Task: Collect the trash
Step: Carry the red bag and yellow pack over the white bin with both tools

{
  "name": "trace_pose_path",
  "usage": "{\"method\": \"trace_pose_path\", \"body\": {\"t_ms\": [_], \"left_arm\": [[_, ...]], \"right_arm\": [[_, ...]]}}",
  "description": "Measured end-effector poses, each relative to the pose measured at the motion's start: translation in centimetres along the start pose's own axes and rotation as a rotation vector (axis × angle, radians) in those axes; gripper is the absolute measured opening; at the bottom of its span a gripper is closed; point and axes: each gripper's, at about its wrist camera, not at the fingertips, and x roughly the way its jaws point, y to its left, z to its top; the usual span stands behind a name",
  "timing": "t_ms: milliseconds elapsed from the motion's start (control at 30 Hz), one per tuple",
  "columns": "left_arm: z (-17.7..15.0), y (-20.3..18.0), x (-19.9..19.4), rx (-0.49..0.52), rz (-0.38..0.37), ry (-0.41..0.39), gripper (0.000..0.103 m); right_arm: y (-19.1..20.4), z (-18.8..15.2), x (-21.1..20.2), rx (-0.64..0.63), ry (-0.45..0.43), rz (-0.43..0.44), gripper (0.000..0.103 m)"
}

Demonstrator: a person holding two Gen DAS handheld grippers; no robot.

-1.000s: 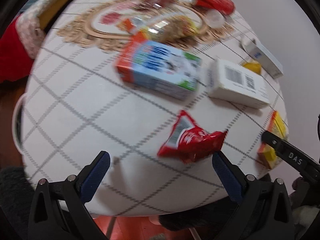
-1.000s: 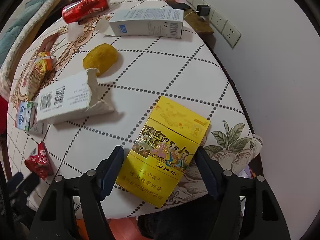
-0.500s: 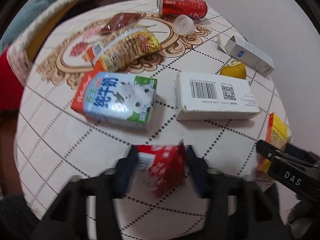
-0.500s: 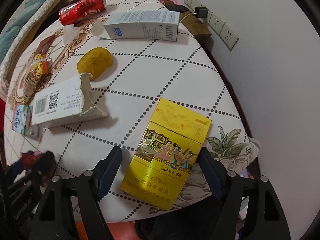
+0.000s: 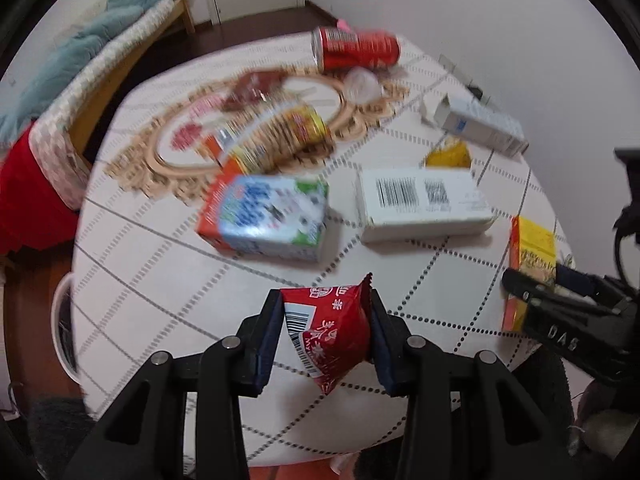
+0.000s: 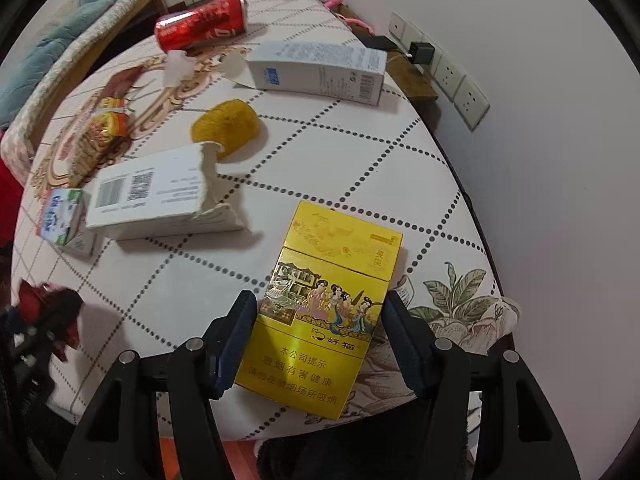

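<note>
Left claw (image 5: 326,334) pinches the red snack packet (image 5: 330,334) above the surface's (image 5: 160,248) near edge. Right claw (image 6: 318,338) straddles the yellow cigarette pack (image 6: 326,300), jaws apart, ready to close.

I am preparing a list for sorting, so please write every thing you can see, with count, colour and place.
Red snack packet: 1, between left fingers.
Yellow cigarette box: 1, near edge, between right fingers.
Torn white cardboard box: 1, centre.
Blue-white milk carton: 1, left of it.
Yellow-brown lump: 1, behind white box.
Long pale-blue box: 1, far right.
Red drink can: 1, lying far.
Orange biscuit wrapper: 1, on ornament.
Left gripper: shut.
Right gripper: open.
</note>
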Motion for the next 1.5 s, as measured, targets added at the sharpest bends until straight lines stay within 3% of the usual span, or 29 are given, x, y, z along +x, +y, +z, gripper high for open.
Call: {"method": "trace_pose_path", "body": {"t_ms": [200,433,700,900,1100,1233,1333,1500], "left_arm": [[1.1,1.6,-5.3,-0.007,0.019,-0.113,0.037],[3.1,3.9,-10.8,-0.044,0.074,-0.241,0.037],[3.6,10.3,-15.6,-0.156,0.118,-0.318,0.037],[2.1,19.6,-16.5,-0.265,0.159,-0.316,0.037],[-0.9,31.7,-14.8,-0.439,0.175,-0.265,0.037],[-3.6,40.7,-11.6,-0.582,0.160,-0.198,0.037],[-5.4,45.6,-8.6,-0.660,0.138,-0.140,0.037],[-8.5,52.1,-2.1,-0.784,0.056,0.000,0.038]], "right_arm": [[0.4,-0.7,-3.3,-0.021,-0.073,0.068,0.065],[2.5,1.2,-7.0,-0.068,-0.143,0.166,0.065],[9.6,3.5,-11.9,-0.188,-0.253,0.265,0.065],[18.8,4.6,-14.8,-0.305,-0.294,0.359,0.065],[32.5,4.1,-14.0,-0.450,-0.228,0.463,0.065],[42.2,2.7,-10.6,-0.536,-0.136,0.513,0.065],[49.5,1.8,-6.9,-0.586,-0.058,0.526,0.065],[58.3,0.0,-0.1,-0.638,0.093,0.534,0.064]]}}
